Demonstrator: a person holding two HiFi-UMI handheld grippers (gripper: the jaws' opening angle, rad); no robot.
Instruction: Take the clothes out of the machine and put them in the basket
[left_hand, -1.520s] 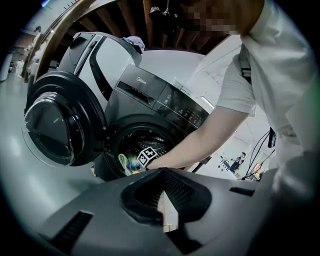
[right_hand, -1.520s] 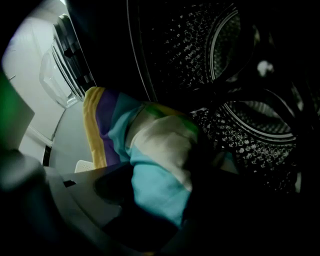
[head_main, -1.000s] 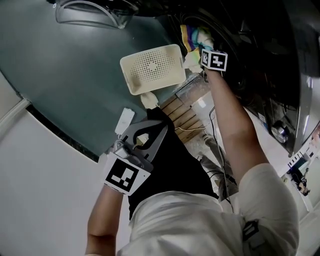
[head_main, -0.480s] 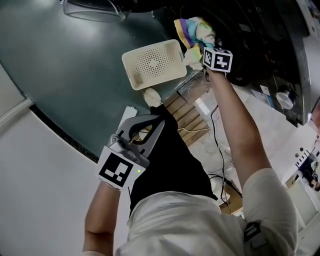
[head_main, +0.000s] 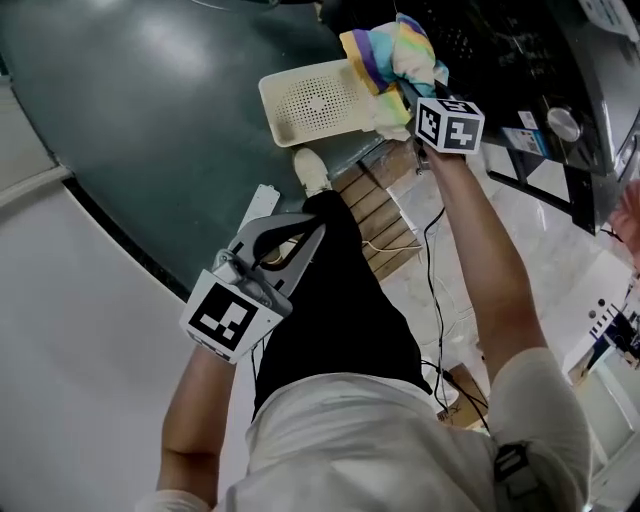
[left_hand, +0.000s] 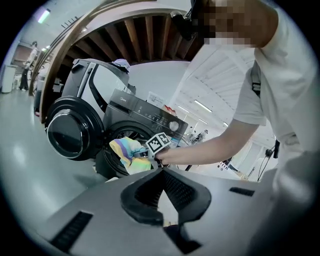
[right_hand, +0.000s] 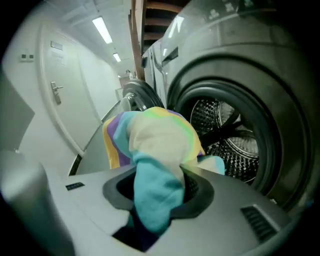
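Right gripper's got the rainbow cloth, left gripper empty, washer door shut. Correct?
Not the door: the washer door is swung open, clear in the left gripper view. The rest holds: the right gripper grips the rainbow cloth in its fingers, and the left gripper holds nothing.

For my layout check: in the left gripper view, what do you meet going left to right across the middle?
Machine door → striped cloth → marker cube → forearm → white shirt.
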